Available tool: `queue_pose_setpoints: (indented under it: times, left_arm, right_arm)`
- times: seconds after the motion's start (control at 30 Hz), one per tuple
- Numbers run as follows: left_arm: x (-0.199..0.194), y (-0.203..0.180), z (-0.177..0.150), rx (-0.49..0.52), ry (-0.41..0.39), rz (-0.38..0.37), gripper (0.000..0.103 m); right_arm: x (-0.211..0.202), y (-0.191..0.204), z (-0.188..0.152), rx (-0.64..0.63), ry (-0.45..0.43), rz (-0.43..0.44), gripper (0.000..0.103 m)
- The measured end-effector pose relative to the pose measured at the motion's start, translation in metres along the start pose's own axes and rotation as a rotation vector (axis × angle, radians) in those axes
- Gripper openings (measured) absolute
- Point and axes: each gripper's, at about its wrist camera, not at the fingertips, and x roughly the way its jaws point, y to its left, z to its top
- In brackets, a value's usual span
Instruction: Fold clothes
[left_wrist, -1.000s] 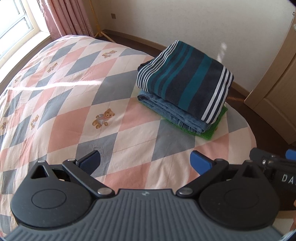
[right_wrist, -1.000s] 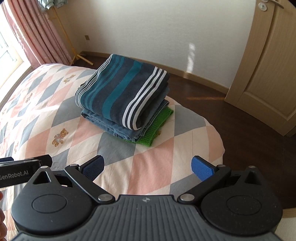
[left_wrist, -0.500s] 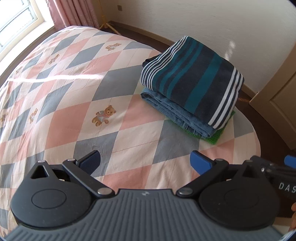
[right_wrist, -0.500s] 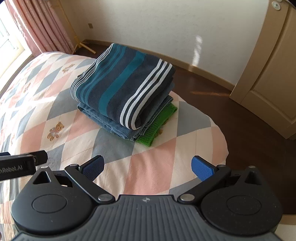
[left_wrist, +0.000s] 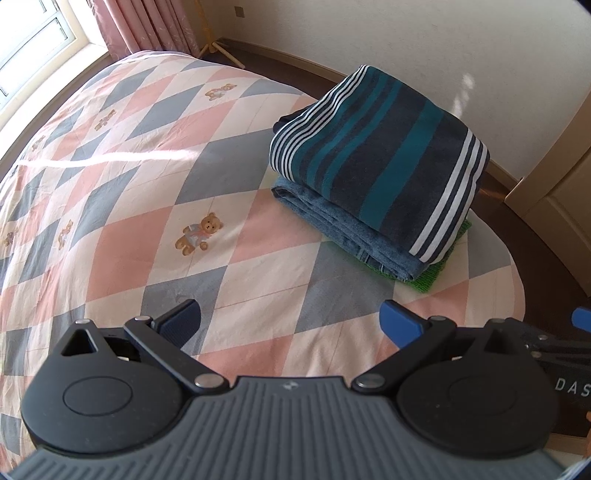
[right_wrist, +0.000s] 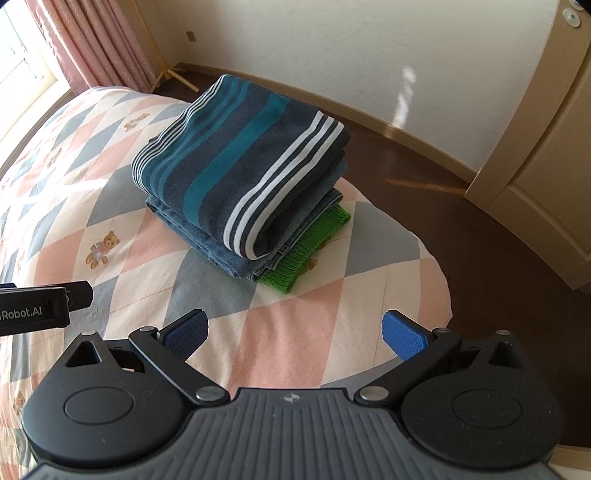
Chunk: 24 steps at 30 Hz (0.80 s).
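A stack of three folded clothes lies near the bed's far right corner: a navy, teal and white striped garment (left_wrist: 384, 158) on top, folded blue jeans (left_wrist: 347, 229) under it, a green knit (left_wrist: 428, 277) at the bottom. The stack also shows in the right wrist view, with the striped garment (right_wrist: 240, 166), the jeans (right_wrist: 225, 254) and the green knit (right_wrist: 310, 247). My left gripper (left_wrist: 291, 321) is open and empty, short of the stack. My right gripper (right_wrist: 295, 332) is open and empty, also short of it. The left gripper's body (right_wrist: 40, 306) shows at the right view's left edge.
The bed (left_wrist: 122, 192) has a pink, grey and white diamond quilt with teddy bears. Pink curtains (right_wrist: 92, 48) and a window stand at the far left. A wooden door (right_wrist: 546, 177) and dark floor (right_wrist: 491, 251) lie right of the bed.
Both grippers have moved closer to the folded stack, which looks larger and nearer in both views. Both stay open and empty.
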Motion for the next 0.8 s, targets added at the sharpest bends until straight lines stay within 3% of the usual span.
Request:
queue_pose_setpoints:
  times: [0.8]
  left_arm:
    - [0.016,-0.025,0.027,0.006,0.015,0.037,0.102]
  right_arm:
    - [0.022,-0.025,0.035,-0.059,0.031,0.021,0.103]
